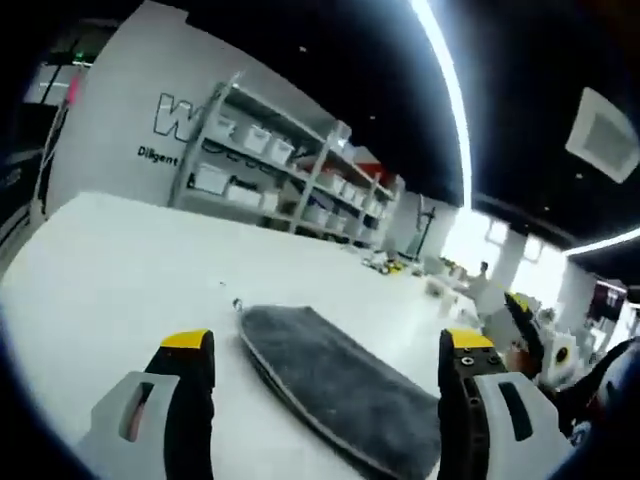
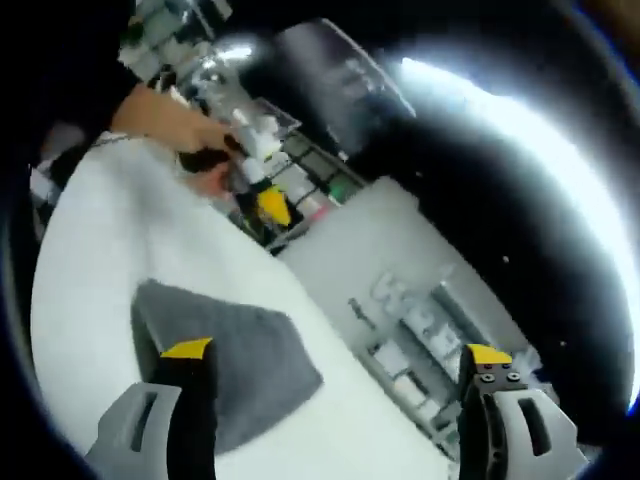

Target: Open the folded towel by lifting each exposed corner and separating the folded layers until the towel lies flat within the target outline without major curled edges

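A dark grey folded towel (image 1: 335,385) lies flat on the white table (image 1: 110,270). In the left gripper view my left gripper (image 1: 328,345) is open, hovering just short of the towel's near end, with its yellow-tipped jaws standing to either side and nothing held. In the right gripper view the towel (image 2: 235,350) sits behind the left jaw of my right gripper (image 2: 338,352), which is open and empty above the table (image 2: 90,250). The left gripper (image 2: 262,195) shows beyond the towel, held by a hand (image 2: 165,122). The right gripper (image 1: 522,318) peeks in at the right of the left gripper view.
Metal shelving (image 1: 285,170) with white bins lines the grey wall behind the table. Small items (image 1: 385,265) sit near the table's far end. A person's sleeve (image 1: 610,385) fills the right edge. Bare white tabletop stretches left of the towel.
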The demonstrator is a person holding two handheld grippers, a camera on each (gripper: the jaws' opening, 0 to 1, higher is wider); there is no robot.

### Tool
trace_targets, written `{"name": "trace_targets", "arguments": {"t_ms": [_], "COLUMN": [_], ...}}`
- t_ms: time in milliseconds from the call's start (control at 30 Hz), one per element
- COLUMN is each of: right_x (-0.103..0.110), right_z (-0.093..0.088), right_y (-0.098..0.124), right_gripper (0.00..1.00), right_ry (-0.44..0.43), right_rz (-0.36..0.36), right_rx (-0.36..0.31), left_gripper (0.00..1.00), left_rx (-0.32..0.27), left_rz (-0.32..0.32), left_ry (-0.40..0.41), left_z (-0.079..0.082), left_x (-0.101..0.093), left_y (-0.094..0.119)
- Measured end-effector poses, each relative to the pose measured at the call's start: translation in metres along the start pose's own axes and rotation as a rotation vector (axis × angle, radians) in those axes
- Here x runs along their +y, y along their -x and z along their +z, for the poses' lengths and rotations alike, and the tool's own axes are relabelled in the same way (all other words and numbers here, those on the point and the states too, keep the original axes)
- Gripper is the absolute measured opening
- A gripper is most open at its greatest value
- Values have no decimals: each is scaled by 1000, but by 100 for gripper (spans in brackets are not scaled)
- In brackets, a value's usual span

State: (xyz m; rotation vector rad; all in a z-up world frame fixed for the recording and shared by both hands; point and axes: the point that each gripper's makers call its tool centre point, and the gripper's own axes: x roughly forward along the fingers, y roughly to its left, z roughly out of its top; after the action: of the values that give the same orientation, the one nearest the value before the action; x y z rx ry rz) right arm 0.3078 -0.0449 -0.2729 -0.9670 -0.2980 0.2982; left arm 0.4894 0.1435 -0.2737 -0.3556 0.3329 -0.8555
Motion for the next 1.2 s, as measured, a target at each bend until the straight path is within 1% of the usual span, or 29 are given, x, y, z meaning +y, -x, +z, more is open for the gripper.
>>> {"name": "trace_targets", "arguments": {"t_ms": [33, 67, 133, 200, 233, 333, 400, 533, 633, 733, 767, 833, 900, 1000, 1067, 1133, 1200], "right_x": [5, 12, 22, 32, 35, 45, 54, 64, 67, 67, 68, 70, 71, 72, 73, 75, 73], "right_z": [-1, 0, 2, 5, 8, 17, 15, 14, 16, 15, 14, 15, 19, 23, 24, 25, 25], "right_y": [4, 7, 14, 18, 18, 17, 13, 6, 1, -5, -8, -11, -13, -17, -19, -23, -26], "right_gripper": [100, 100, 100, 100, 100, 100, 100, 100, 100, 100, 100, 100, 100, 100, 100, 100, 100], "right_ry": [22, 21, 21, 29, 38, 118, 152, 186, 217, 256, 266, 278, 296, 323, 325, 321, 320], "right_rz": [0, 10, 20, 22, 20, -2, 7, 5, 0, -14, -13, -9, -12, -18, -16, -14, -17], "right_rx": [10, 8, 8, 9, 2, -24, -11, -2, -8, -9, -8, -13, -28, -42, -47, -52, -50], "left_gripper": [91, 91, 91, 91, 91, 90, 90, 89, 85, 85, 84, 81, 78, 79, 79, 78, 78], "left_rx": [5, 9, 41, 57, 61, 77, 86, 137, 154, 165, 170, 169, 165, 156, 150, 149, 152], "left_rz": [0, -6, -22, -17, -7, 19, 45, 78, 83, 77, 84, 80, 75, 72, 63, 59, 54], "left_ry": [4, 2, 7, 13, 22, 30, 42, 16, 29, 42, 56, 130, 144, 147, 159, 159, 159], "left_z": [-2, -3, -5, -8, -5, -5, -10, -24, -30, -37, -40, -47, -49, -50, -49, -53, -52], "left_x": [-1, -2, 0, 3, 12, 21, 26, 32, 37, 46, 56, 64, 71, 74, 74, 68, 70], "left_y": [-6, -10, -21, -32, -40, -54, -62, -77, -89, -99, -102, -107, -109, -112, -115, -116, -118]}}
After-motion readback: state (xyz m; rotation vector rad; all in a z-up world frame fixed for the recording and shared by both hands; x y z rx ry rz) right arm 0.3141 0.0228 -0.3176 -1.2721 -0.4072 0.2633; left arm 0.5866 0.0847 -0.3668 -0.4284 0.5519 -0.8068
